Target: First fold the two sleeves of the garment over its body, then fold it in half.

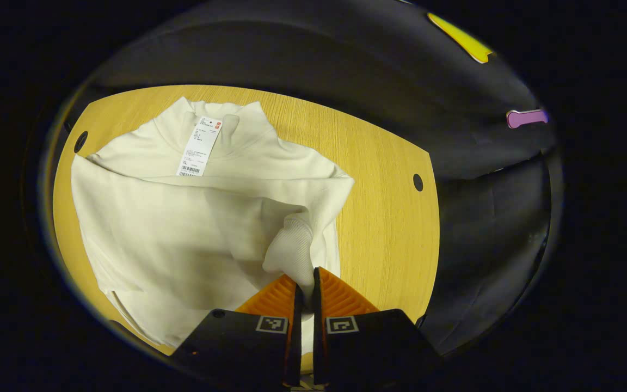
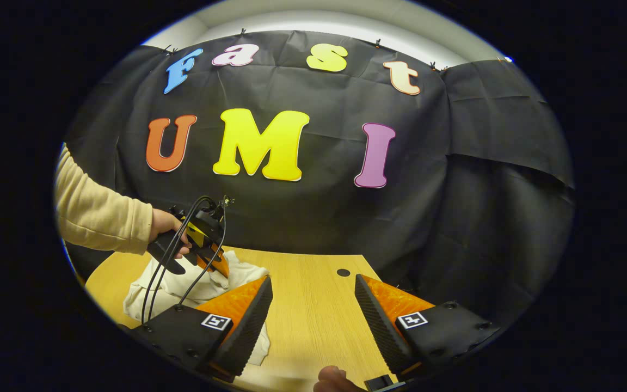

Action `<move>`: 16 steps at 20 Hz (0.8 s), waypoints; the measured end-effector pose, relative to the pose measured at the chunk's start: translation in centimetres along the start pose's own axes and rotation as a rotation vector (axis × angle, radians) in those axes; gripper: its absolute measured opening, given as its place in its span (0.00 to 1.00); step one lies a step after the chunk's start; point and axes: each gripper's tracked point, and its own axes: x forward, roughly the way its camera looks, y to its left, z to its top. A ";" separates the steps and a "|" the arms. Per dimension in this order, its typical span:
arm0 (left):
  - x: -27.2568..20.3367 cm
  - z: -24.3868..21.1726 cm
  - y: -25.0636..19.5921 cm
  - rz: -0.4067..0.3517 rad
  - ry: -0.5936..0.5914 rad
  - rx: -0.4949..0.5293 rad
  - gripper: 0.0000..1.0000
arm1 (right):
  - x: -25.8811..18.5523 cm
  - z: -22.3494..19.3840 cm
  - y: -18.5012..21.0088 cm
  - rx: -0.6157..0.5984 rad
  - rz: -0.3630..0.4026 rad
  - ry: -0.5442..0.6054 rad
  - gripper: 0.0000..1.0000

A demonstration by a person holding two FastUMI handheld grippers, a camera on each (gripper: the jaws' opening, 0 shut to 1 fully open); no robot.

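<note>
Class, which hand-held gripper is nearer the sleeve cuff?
Left. The left gripper pinches the cuff; the right gripper hangs open over bare table, beside the garment.

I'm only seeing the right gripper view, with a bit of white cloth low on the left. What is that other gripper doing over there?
Observer: In the left gripper view, the left gripper is shut on the ribbed cuff of one sleeve, held over the garment.
Operator: Is the other sleeve folded yet?
Observer: I cannot tell. A fold edge runs straight across the chest, below the collar.
Operator: Anything on the shirt?
Observer: A paper tag lies on the collar.
Operator: And my gripper?
Observer: The right gripper is open over the bare table.
</note>
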 end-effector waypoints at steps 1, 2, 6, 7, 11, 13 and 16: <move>0.0 -0.2 -0.4 -0.015 0.000 -0.003 0.13 | 0.0 0.2 -0.1 -0.007 -0.008 -0.005 0.95; -0.1 -0.5 -0.8 -0.033 0.007 -0.009 0.03 | 0.0 0.4 0.1 -0.002 -0.004 -0.012 0.95; -0.9 -1.0 0.5 0.019 -0.003 -0.048 0.83 | 0.2 0.6 1.0 -0.004 0.013 -0.018 0.95; -1.3 -0.9 0.5 0.012 -0.022 -0.057 0.93 | 0.2 0.5 1.2 -0.006 0.018 -0.016 0.95; -3.9 -1.3 2.0 0.010 -0.091 -0.069 0.99 | 0.2 0.3 2.0 -0.009 0.040 -0.013 0.94; -5.6 -1.9 3.0 0.022 -0.132 -0.054 0.99 | 0.2 0.0 2.6 -0.005 0.057 -0.009 0.94; -8.3 -2.9 6.0 0.073 -0.207 -0.006 0.99 | 0.6 -1.1 3.7 -0.013 0.085 0.015 0.94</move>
